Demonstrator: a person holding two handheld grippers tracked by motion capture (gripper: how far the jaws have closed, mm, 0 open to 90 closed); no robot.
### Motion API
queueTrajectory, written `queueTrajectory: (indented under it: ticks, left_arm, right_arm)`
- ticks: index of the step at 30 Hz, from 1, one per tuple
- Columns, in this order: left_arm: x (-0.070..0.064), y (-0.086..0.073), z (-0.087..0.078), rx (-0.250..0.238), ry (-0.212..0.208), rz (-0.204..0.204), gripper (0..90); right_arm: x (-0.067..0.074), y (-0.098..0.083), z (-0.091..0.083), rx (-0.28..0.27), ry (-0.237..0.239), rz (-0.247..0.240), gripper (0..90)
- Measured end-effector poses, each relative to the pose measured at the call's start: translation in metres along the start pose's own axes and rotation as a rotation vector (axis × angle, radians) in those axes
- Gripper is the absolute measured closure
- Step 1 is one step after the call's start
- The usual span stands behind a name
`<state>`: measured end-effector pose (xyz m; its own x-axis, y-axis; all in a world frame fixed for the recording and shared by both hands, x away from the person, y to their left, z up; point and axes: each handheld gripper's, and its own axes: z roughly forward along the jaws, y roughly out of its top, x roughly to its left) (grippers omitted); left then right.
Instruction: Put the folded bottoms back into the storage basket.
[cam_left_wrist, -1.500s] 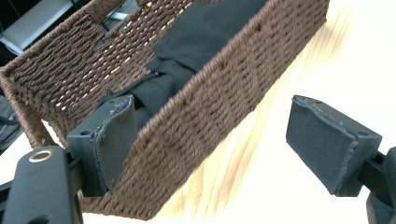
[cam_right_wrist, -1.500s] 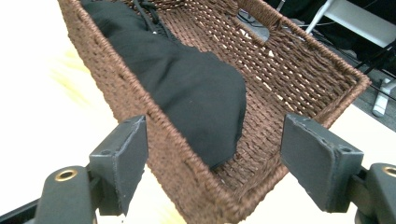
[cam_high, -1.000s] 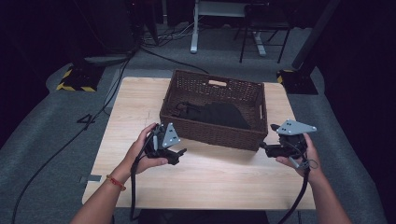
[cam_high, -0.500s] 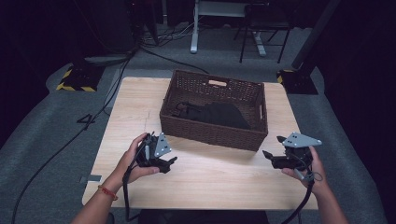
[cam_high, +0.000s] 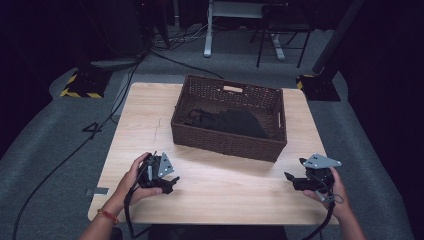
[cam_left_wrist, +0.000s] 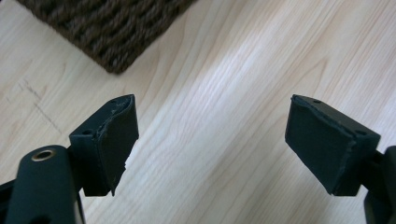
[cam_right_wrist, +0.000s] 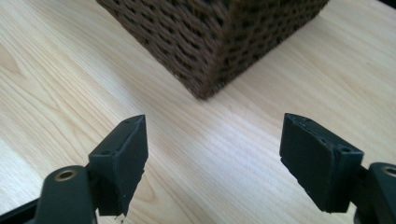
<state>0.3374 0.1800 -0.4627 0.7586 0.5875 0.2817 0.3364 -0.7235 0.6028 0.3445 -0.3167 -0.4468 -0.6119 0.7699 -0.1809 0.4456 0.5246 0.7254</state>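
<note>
High view: wicker basket (cam_high: 227, 142) at bench (cam_high: 145, 115) centre, dark cloth (cam_high: 235, 122) inside. Left tongs (cam_high: 169, 184) near basket's front-left corner, right tongs (cam_high: 291, 178) near front-right corner; both gaping, empty, bare wood between.

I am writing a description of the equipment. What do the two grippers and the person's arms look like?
Both the left gripper and the right gripper are black, each with a grey three-cornered plate on top and a black cable trailing back. The jaws end in flat black pads, worn at the edges. The forearms are bare; an orange-red band circles the left wrist.
</note>
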Motion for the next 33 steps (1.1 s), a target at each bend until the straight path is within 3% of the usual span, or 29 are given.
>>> queueTrajectory:
  ticks: [13,19,22,26,33]
  left_arm:
    - [0.000,-0.036,0.006,0.023,-0.020,-0.069,17.3]
    - [0.003,-0.049,0.005,-0.016,-0.050,-0.151,17.6]
    - [0.006,-0.056,0.005,-0.036,-0.071,-0.221,17.5]
    - [0.011,-0.066,0.007,-0.061,-0.117,-0.316,16.8]
    - [0.011,-0.068,0.006,-0.065,-0.112,-0.326,16.6]
  right_arm:
    - [-0.011,-0.044,0.012,0.059,0.009,0.081,24.2]
    - [-0.016,-0.063,0.011,0.059,0.019,0.137,23.3]
    - [-0.022,-0.075,0.008,0.025,0.035,0.212,21.7]
    - [-0.022,-0.077,0.007,0.014,0.022,0.221,21.0]
    - [-0.020,-0.077,0.008,0.006,0.013,0.227,20.2]
